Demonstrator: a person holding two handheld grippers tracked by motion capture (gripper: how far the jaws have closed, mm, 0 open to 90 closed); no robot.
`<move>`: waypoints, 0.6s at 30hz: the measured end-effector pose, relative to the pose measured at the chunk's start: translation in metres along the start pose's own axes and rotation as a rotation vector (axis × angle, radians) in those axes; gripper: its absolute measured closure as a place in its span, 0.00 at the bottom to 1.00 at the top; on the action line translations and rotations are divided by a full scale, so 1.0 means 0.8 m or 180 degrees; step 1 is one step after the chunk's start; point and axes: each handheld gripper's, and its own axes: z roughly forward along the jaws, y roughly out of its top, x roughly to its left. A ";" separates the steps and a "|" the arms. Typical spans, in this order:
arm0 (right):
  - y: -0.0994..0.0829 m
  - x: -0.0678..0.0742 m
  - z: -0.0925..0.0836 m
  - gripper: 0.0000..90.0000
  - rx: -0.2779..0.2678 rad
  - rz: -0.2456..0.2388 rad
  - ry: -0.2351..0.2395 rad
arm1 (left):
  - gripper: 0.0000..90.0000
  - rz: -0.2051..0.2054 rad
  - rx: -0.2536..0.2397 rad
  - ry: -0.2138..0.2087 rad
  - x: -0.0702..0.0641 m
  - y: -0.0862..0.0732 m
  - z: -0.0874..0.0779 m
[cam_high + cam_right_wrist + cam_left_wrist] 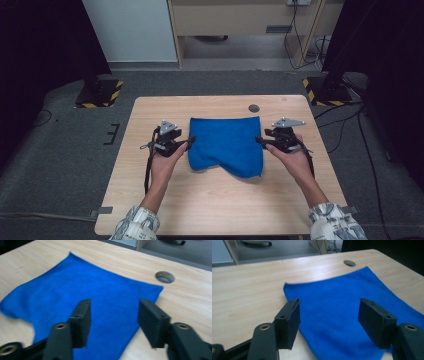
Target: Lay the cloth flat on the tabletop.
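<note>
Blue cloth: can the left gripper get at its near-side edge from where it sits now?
Probably yes. The left gripper sits open right beside the blue cloth, its fingers over that edge, and nothing on the table stands between them.

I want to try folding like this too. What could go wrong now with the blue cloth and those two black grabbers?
The blue cloth lies uneven, with a notch in its near edge, so a fold may come out crooked. The left gripper and the right gripper are open at opposite sides; if only one catches its edge, the cloth could drag sideways. Jaws that bite too shallow may slip off the thin edge.
</note>
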 end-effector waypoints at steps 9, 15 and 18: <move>-0.047 0.038 -0.025 0.78 -0.0018 -0.0089 0.0237 | 0.42 0.0132 0.0113 -0.0101 -0.015 -0.060 -0.029; -0.065 0.049 -0.036 0.86 -0.0071 -0.0109 0.0293 | 0.45 0.0225 0.0247 -0.0171 -0.025 -0.079 -0.032; -0.073 0.054 -0.039 0.88 -0.0049 -0.0126 0.0340 | 0.48 0.0231 0.0252 -0.0220 -0.028 -0.081 -0.032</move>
